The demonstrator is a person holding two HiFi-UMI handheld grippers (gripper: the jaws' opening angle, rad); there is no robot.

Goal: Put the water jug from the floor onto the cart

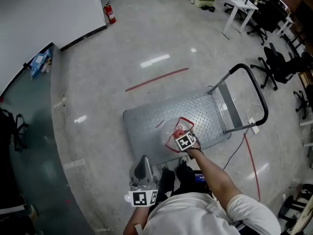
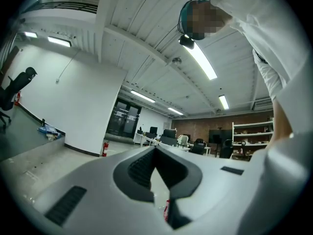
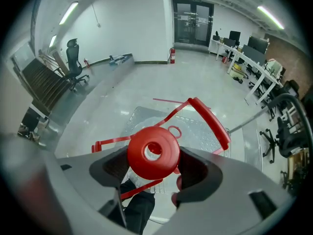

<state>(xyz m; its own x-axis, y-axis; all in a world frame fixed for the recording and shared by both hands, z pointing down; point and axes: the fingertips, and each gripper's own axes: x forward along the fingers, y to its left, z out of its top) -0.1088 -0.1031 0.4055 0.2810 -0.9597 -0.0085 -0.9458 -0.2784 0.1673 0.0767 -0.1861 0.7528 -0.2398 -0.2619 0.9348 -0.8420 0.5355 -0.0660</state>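
Water jug (image 1: 177, 130) clamped by its red cap (image 3: 152, 153) in the right gripper (image 3: 154, 168), over the cart (image 1: 156, 114) deck — left gripper (image 2: 155, 150) clenched empty, tilted up toward the ceiling (image 2: 146, 33).

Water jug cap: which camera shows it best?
The right gripper view: the red cap fills the gap between the right tool's jaws. The head view shows only a sliver beside the marker cube; the left gripper view shows none.

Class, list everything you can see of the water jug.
The water jug is clear plastic with a red cap and a raised red carrying handle. The right hand-held gripper is shut on it at the cap, holding it upright above the cart's near edge; whether they touch cannot be told.
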